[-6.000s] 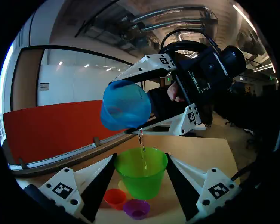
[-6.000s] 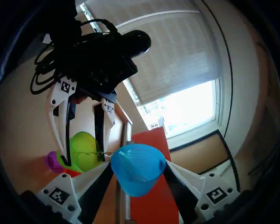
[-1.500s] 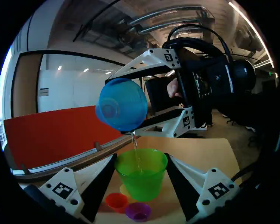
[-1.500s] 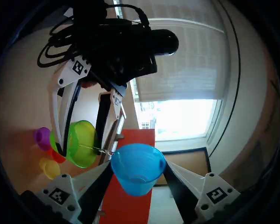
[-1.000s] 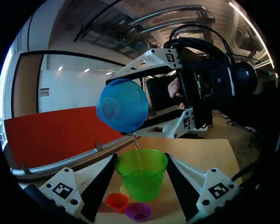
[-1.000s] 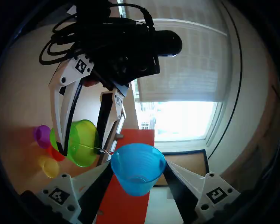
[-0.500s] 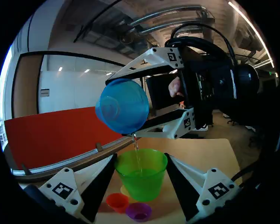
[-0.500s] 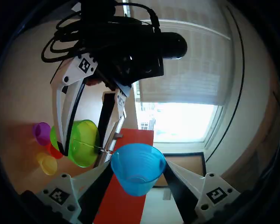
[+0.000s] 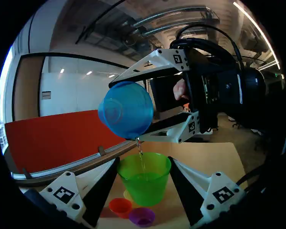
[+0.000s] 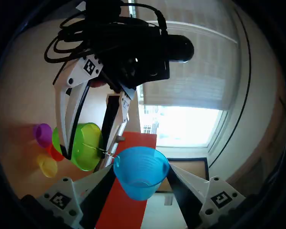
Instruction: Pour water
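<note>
Left gripper: my left gripper (image 9: 143, 162) pinches the translucent green plastic cup (image 9: 144, 189), with one finger pressed on each side of its wall. The cup stands upright.
Right gripper: my right gripper (image 10: 141, 170) clamps the translucent blue plastic cup (image 9: 125, 108) between both fingers. It sits directly above the green cup.
Blue cup tilt: it is tipped far over, with its base turned towards my left camera. Its lowest lip is just above the green cup's rim and not touching it.
Water: a thin stream of water (image 9: 140, 152) falls from that lip straight into the green cup. I see water standing inside, with its surface below the rim.
Small cups: a small orange cup (image 9: 120, 206) and a small purple cup (image 9: 142, 216) sit below the green cup. A small yellow cup (image 10: 47, 166) is beside them.
Support: the light wooden tabletop (image 9: 207, 156) lies under and behind the green cup, and the small cups rest on it.
Hand: a person's hand (image 9: 180, 89) grips the right gripper's body, up and to the right of the green cup.
Backdrop: a red wall panel (image 9: 55, 133) runs behind and to the left of the green cup.
</note>
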The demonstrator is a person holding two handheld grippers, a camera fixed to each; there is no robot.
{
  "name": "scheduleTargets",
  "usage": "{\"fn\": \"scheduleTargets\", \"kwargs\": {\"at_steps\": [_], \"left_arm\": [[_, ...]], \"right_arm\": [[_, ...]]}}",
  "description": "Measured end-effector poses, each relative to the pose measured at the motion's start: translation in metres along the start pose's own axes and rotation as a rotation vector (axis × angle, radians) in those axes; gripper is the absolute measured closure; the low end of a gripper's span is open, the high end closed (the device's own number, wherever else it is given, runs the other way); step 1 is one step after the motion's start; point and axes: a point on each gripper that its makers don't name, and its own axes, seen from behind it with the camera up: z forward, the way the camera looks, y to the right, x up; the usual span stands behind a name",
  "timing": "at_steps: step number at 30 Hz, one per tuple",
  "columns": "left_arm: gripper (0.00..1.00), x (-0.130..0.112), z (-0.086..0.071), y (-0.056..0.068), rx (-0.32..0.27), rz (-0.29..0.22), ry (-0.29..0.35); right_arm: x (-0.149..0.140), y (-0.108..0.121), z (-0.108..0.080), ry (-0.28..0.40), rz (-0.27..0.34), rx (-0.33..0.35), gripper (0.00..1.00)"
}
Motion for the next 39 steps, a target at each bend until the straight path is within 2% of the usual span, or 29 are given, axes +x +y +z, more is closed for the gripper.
{"fn": "scheduleTargets", "kwargs": {"at_steps": [12, 24, 30, 39], "left_arm": [[0.1, 0.0022, -0.0011, -0.0013, 0.005, 0.002, 0.0], [0.1, 0.0033, -0.0028, -0.0002, 0.005, 0.004, -0.003], [0.1, 0.0017, -0.0041, -0.0008, 0.006, 0.003, -0.006], [0.1, 0.0013, -0.0043, -0.0006, 0.005, 0.004, -0.008]], "right_arm": [[-0.0004, -0.0008, -0.0003, 0.001, 0.003, -0.007, 0.08], [-0.0013, -0.0025, -0.0036, 0.008, 0.102, -0.018, 0.09], [-0.0005, -0.0031, -0.0056, 0.019, 0.214, -0.032, 0.09], [-0.0069, -0.0091, -0.0061, 0.018, 0.459, -0.064, 0.08]]}}
